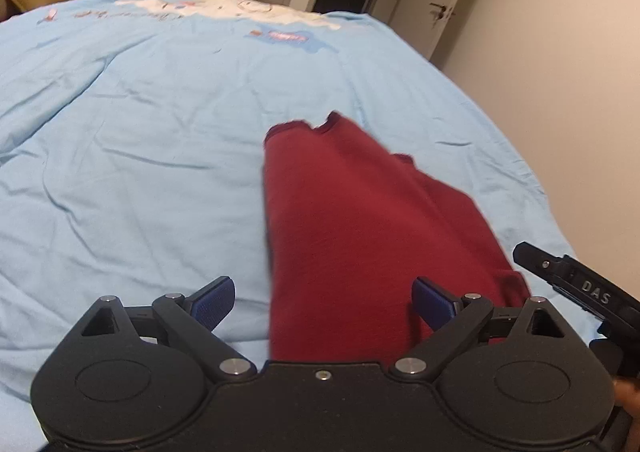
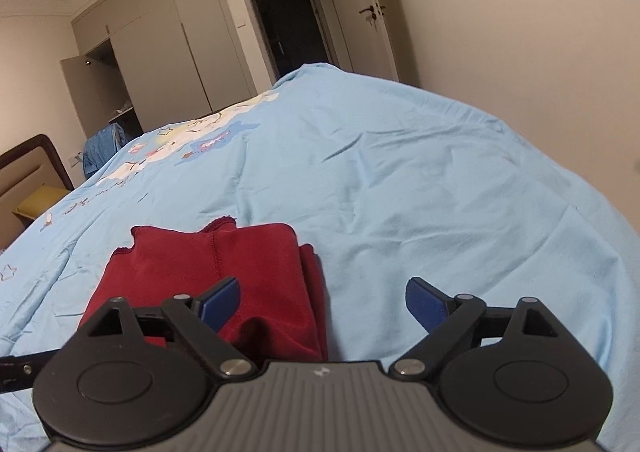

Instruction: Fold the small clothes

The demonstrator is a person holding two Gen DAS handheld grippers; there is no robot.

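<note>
A dark red garment (image 1: 360, 220) lies folded in layers on the light blue bed cover (image 1: 140, 132). It also shows in the right wrist view (image 2: 208, 268), with a seam down its middle. My left gripper (image 1: 324, 304) is open and empty, its blue pads (image 1: 212, 302) straddling the garment's near left edge just above it. My right gripper (image 2: 322, 304) is open and empty over the garment's near right edge. Part of the right gripper (image 1: 576, 284) shows at the garment's right in the left wrist view.
The bed cover (image 2: 400, 172) has a white cartoon print (image 1: 224, 8) at the far end. A wall (image 1: 560, 52) runs along the bed's right side. A wardrobe (image 2: 160, 32), a dark doorway (image 2: 288, 20) and a headboard (image 2: 28, 168) stand beyond.
</note>
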